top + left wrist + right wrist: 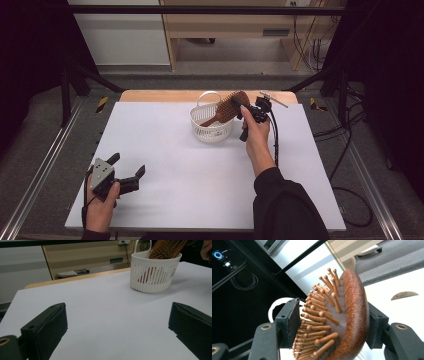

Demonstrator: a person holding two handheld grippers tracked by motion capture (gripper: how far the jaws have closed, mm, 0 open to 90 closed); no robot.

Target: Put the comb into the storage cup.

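Wooden bristle pins press against one black jaw of the right tool (pixel 329 325), whose jaws are clamped on the head of a brown wooden hairbrush (pixel 347 315), the other jaw against its smooth back. From above, this tool (pixel 243 106) holds the hairbrush (pixel 227 107) tilted over the far right rim of a white slatted plastic basket (pixel 210 131), the brush's handle end slanting down inside the basket. The basket has an upright loop handle and stands on the white tabletop (pixel 200 175); a small label on its wall is too blurred to read. Well away from the basket, toward the near left corner, the left tool (pixel 129 169) rests low on the tabletop in the person's hand, its jaws spread wide apart around nothing.
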